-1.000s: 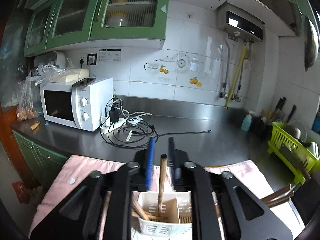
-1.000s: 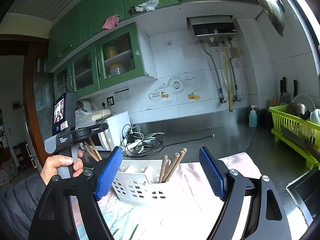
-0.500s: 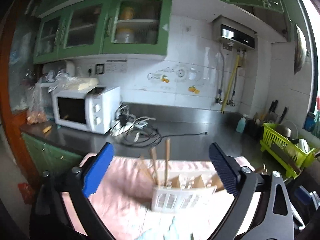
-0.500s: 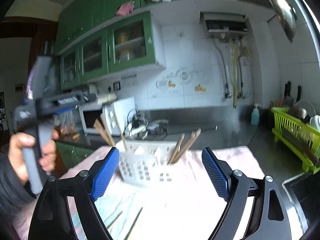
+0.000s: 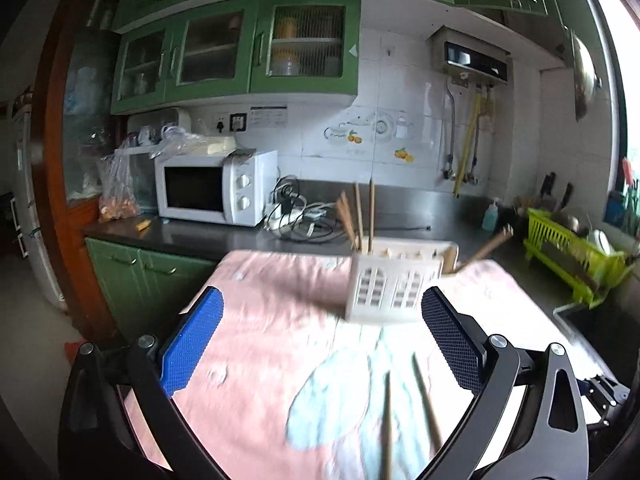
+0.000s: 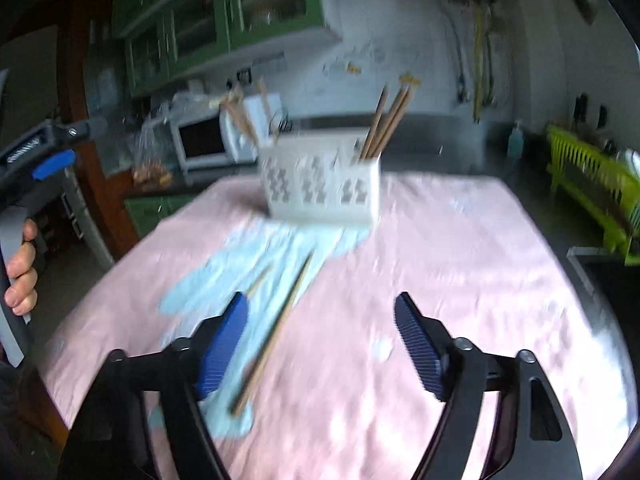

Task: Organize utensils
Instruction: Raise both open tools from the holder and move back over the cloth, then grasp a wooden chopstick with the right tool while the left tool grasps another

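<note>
- Done so far: white perforated plastic utensil caddy (image 5: 394, 292) on the pink cloth (image 5: 272, 320) already holds wooden chopsticks (image 6: 386, 122) at both ends.
- Left to do: two loose wooden chopsticks (image 6: 276, 332) lie flat on the cloth's pale-blue patch, near side of caddy.
- L gripper (image 5: 320, 344): fingers spread wide, nothing betw. them.
- R gripper (image 6: 320, 344): jaws closing, empty; nearest stick sits just by its left pad.

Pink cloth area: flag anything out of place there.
Two chopsticks lie loose on the cloth, in front of the white holder, while the other chopsticks stand upright in its compartments. Nothing looks spilled or broken, though the pictures are blurred.
</note>
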A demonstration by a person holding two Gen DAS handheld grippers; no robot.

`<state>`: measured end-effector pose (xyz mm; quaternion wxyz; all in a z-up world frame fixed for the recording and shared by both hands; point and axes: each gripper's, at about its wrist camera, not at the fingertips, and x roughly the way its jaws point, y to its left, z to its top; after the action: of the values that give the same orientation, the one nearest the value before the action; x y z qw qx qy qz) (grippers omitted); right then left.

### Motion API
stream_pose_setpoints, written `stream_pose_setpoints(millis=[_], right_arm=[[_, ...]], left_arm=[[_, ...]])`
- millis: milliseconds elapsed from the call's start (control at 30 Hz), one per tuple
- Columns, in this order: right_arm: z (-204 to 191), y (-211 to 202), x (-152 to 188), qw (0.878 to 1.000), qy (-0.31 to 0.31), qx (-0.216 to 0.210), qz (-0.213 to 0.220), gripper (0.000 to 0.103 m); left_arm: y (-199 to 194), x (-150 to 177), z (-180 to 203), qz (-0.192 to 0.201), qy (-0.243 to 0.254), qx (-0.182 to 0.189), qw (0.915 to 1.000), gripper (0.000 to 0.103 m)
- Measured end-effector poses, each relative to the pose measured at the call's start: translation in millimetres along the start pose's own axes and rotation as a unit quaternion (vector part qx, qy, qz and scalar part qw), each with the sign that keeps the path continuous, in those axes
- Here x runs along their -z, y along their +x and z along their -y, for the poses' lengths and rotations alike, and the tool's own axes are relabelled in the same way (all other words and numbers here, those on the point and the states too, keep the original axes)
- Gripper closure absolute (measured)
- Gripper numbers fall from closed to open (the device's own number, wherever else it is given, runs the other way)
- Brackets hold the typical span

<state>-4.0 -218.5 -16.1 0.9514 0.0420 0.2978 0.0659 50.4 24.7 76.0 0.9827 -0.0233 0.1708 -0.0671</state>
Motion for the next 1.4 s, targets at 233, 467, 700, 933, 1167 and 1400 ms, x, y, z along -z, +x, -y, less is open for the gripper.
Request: stream_pose_setpoints(millis=[233,467,700,933,1167,1400], right_arm=[[-35.7,22.9,36.2,0.997,-0.004,-0.031,-0.07,0.044],[-59.4,38.4,44.3,0.995,-0.016,-0.029,-0.097,0.05],[-60.3,53.0,48.9,0.993,-0.011,-0.015,-0.117,0.059],[-57.6,63.1,49.0,0.992,-0.004,-0.011,-0.124,0.069],[-59.2,75.0,50.0,0.99,0.001,-0.012,-0.141,0.077],[-54.3,77.3,47.8,0.989,0.0,-0.001,-0.148,0.093]], left_arm=[[-17.4,57.2,-27.7,-0.039,-0.039,-0.008,0.9984,0.005],[-16.2,90.1,-48.6,-0.06,-0.053,-0.024,0.9965,0.005],[-6.3,110.1,-66.9,-0.087,-0.086,-0.021,0.9923,0.005],[-1.3,118.9,-70.2,-0.099,-0.094,-0.024,0.9904,0.005],[8.4,126.9,-66.3,-0.119,-0.091,-0.019,0.9885,0.005],[14.8,127.8,-55.4,-0.127,-0.08,-0.007,0.9886,0.005]])
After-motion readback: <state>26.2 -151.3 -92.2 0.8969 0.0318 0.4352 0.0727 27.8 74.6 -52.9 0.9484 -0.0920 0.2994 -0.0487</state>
